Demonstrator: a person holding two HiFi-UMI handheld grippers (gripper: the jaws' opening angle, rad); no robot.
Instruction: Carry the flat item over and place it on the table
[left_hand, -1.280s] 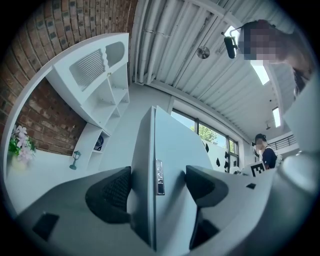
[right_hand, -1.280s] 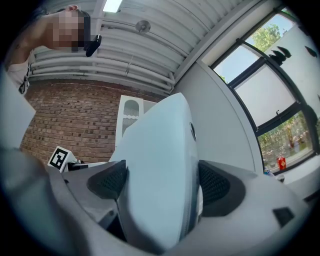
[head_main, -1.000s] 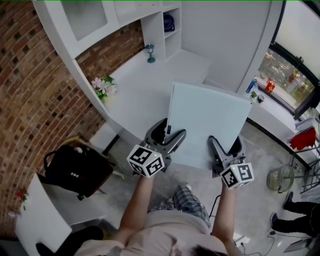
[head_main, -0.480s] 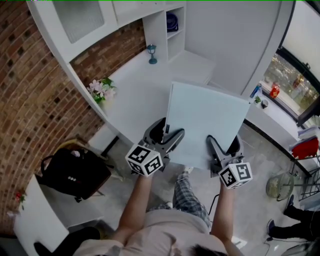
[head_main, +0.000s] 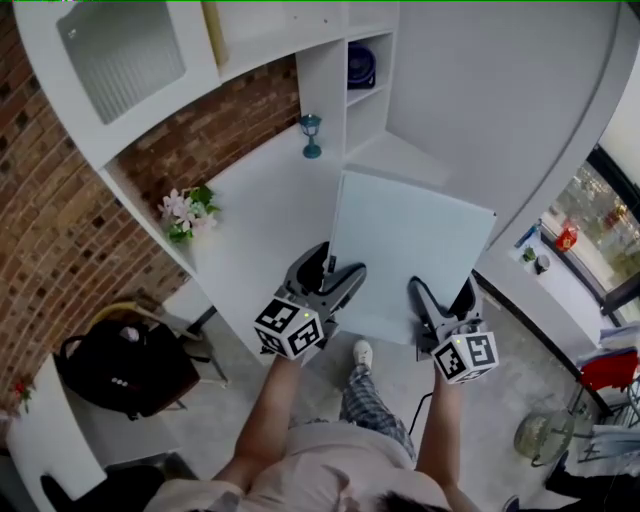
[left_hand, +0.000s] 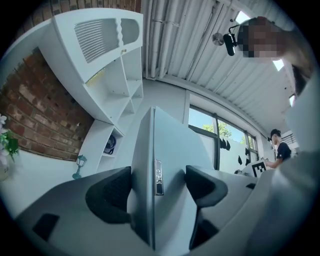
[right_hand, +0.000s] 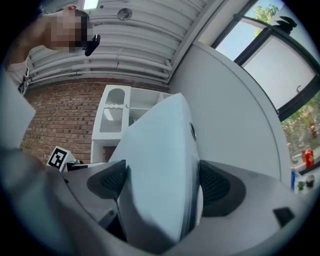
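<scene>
Carry step: panel (head_main: 410, 255), near edge clamped by my left gripper (head_main: 335, 278) and right gripper (head_main: 441, 298), partly above table (head_main: 262, 215); next, probably: lower flat, release.

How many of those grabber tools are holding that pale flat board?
2. The left gripper clamps the board at its near edge, left side; the right gripper clamps that edge's right side.
</scene>
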